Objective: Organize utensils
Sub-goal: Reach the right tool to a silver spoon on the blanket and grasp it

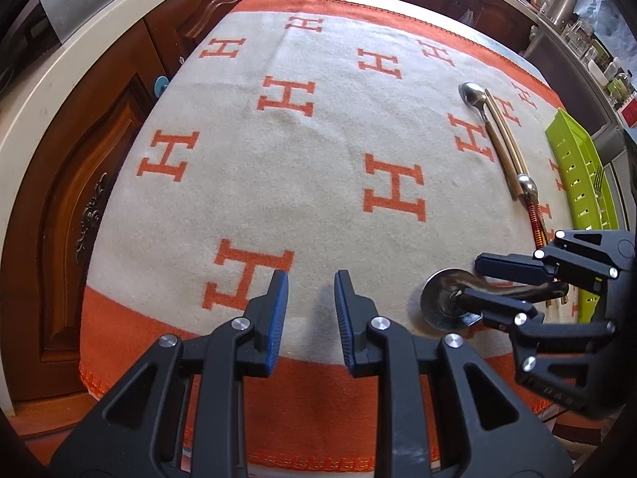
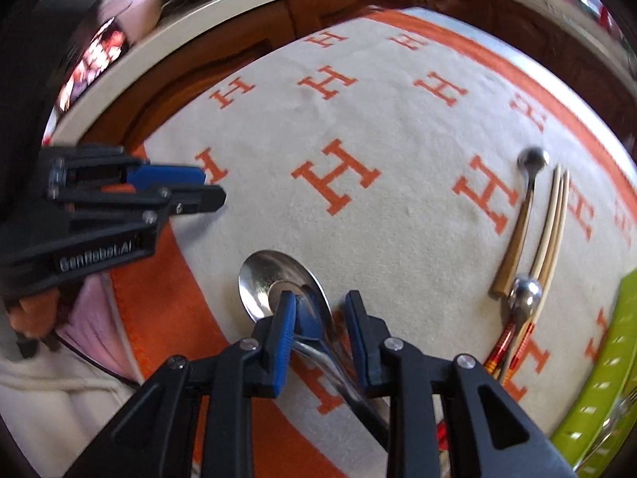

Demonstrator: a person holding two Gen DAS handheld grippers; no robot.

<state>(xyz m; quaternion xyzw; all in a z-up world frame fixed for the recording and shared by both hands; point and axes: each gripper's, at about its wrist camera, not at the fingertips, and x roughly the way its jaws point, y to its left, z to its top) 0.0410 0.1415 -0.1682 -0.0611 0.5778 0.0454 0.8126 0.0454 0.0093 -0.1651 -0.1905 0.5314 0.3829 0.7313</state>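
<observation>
Lying flat, large spoon (image 2: 278, 283), bowl pointing away from right tongs (image 2: 318, 318)

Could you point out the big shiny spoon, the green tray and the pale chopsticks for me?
big spoon (image 2: 270, 279): right wrist view, on its bowl.
green tray (image 1: 573, 167): left wrist view, on its slotted wall.
pale chopsticks (image 2: 551, 219): right wrist view, midway along the sticks.

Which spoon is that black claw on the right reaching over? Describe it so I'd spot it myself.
Find the cream blanket with orange H letters, then its near orange border. There a large all-metal spoon lies, bowl up, between the right gripper's parted fingers. The two smaller spoons by the green tray have wooden or red-wrapped handles.
</observation>
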